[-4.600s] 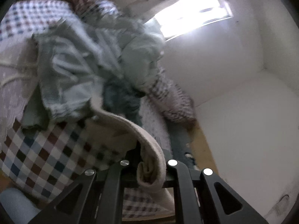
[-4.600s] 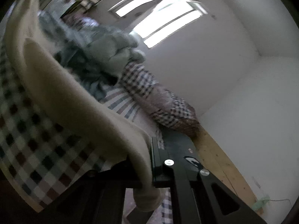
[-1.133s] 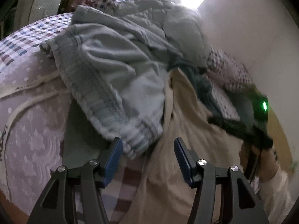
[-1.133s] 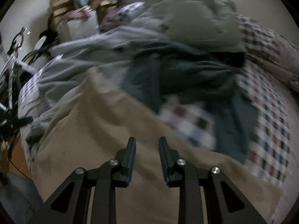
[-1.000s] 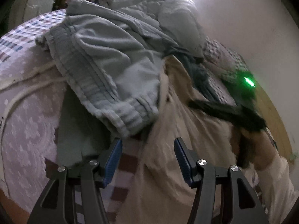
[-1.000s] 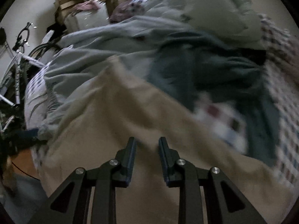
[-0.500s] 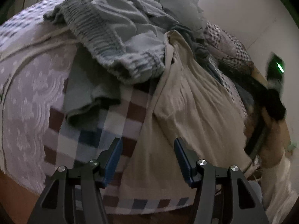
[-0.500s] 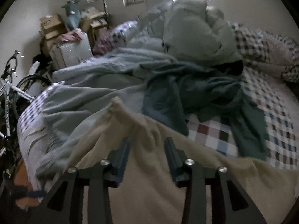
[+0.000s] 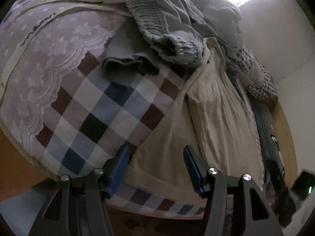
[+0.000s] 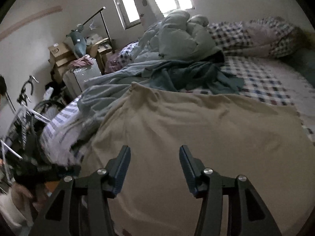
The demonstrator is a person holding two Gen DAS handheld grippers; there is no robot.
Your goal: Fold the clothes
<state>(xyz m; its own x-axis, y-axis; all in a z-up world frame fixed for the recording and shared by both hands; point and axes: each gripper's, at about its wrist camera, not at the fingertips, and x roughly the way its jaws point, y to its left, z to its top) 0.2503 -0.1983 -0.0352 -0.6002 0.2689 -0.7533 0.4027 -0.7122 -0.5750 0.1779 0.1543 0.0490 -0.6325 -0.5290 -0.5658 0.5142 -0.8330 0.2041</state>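
Observation:
A beige garment lies spread flat on the checked bedspread near the bed's front edge; it also shows in the left wrist view. My left gripper is open and empty, low at the bed's edge by the garment's near corner. My right gripper is open and empty, just above the garment's near part. A heap of grey-blue and dark teal clothes lies behind the garment; it also shows in the left wrist view.
Checked pillows lie at the far right of the bed. Cardboard boxes, a white case and a bicycle stand left of the bed. A lace cover drapes the bed's left part. Wooden floor runs along the wall.
Both grippers let go of the beige garment, which now lies spread on the bed. Both have pulled back toward the bed's edge, and the right jaws have opened wider.

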